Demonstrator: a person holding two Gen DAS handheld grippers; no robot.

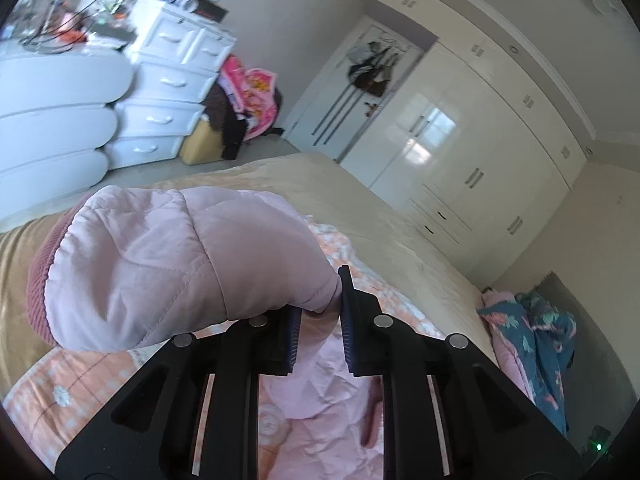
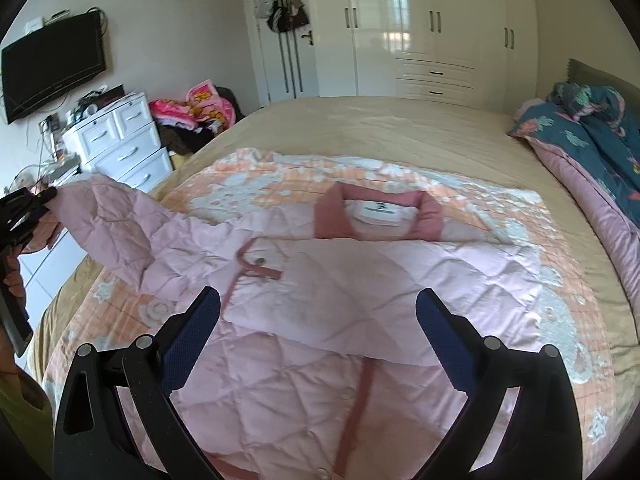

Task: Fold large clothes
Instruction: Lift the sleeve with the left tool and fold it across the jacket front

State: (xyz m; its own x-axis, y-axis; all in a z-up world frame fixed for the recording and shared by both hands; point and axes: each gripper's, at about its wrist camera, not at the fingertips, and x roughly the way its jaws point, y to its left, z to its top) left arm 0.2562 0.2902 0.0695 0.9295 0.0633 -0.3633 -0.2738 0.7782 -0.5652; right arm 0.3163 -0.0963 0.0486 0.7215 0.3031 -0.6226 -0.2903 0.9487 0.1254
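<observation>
One pink quilted jacket [image 2: 320, 280] lies front-up on the peach floral quilt [image 2: 520, 216], which is spread over the tan bedspread of the bed [image 2: 400, 128]. Its darker pink collar [image 2: 332, 216] with a white label points to 12 o'clock in your right wrist view, and the button placket runs down toward 6 o'clock.

Item, sleeve [image 1: 168, 264]: lifted clear of the bed at 9 o'clock of the jacket body, ribbed darker cuff [image 1: 40, 276] hanging at the far left of your left wrist view. In the right wrist view the same sleeve [image 2: 120, 224] stretches up and out toward 9 o'clock.

Item, left claw [image 1: 320, 316]: your jaws are drawn narrow and pinch a fold of the sleeve fabric between the blue pads. From the right wrist camera this claw [image 2: 28, 208] shows at the left edge, at 9 o'clock, with your hand [image 2: 16, 276] beneath it.

Item, right claw [image 2: 318, 332]: your jaws stand wide apart and hold nothing, hovering above the lower chest of the jacket with the fabric visible between the two fingers.

Surroundings, right wrist view:
- white drawer chest [image 2: 120, 144] at 10 o'clock, beside the bed
- wall television [image 2: 52, 64] above it
- heap of pink and yellow cloth [image 2: 200, 108] at 11 o'clock
- cream wardrobe [image 2: 432, 28] at 12 to 1 o'clock
- dark teal patterned bedding [image 2: 592, 128] bunched at 2 o'clock on the bed
</observation>
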